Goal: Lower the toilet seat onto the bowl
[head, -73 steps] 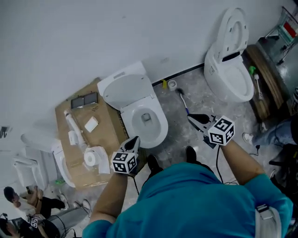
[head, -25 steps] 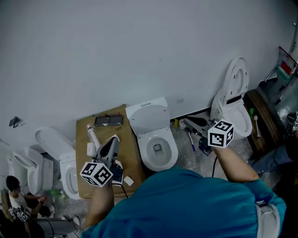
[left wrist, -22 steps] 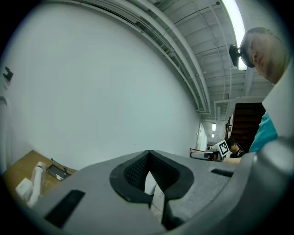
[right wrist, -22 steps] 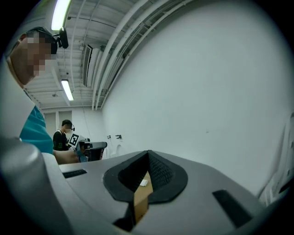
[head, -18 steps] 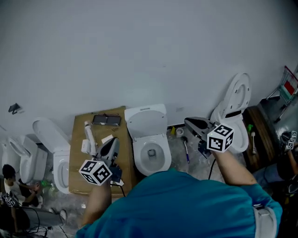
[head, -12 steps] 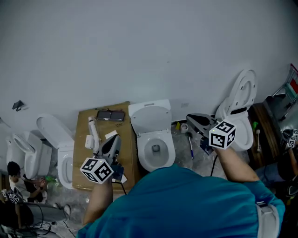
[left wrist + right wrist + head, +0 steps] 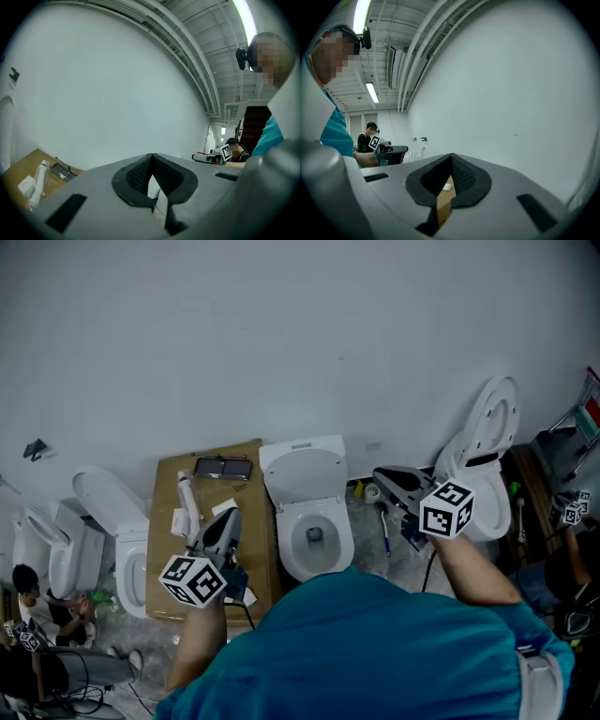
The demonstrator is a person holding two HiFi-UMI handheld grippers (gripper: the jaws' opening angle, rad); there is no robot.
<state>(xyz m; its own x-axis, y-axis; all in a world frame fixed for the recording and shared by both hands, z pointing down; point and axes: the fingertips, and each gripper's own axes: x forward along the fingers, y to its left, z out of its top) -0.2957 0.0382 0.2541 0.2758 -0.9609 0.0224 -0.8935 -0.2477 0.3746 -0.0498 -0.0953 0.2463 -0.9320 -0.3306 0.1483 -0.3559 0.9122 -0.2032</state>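
Closest in, the left gripper (image 7: 228, 517) has its jaws drawn fully together, its dark ribbed pads (image 7: 138, 176) meeting at the tip with nothing caught between them. It touches nothing and hangs over a brown cardboard sheet (image 7: 255, 521). The right gripper (image 7: 379, 472) is likewise closed and empty, its pads (image 7: 464, 176) joined at the tip, and it is clear of everything around it. The only print to be seen is the black-and-white square patterns on the left marker cube (image 7: 192, 579) and the right marker cube (image 7: 447, 509), which carry no words. Just beyond the left gripper's tip, white pipe parts (image 7: 185, 503) lie on the cardboard, with a dark flat pack (image 7: 223, 468) farther on near the wall (image 7: 281, 334); any label on these is too small to read. Between the two grippers and lower down stands the open bowl (image 7: 292, 521), nearer the left gripper's side. Behind it the toilet seat (image 7: 302, 470) is raised, tipped back toward the wall, and neither gripper is in contact with it. Below the right gripper's tip a toilet brush (image 7: 385, 532) with a blue handle lies on the grey floor (image 7: 398, 563). Past the right gripper a second toilet (image 7: 487, 442) also has its seat up, and out beyond the left gripper, past the cardboard's far edge, is a third toilet (image 7: 112, 512).
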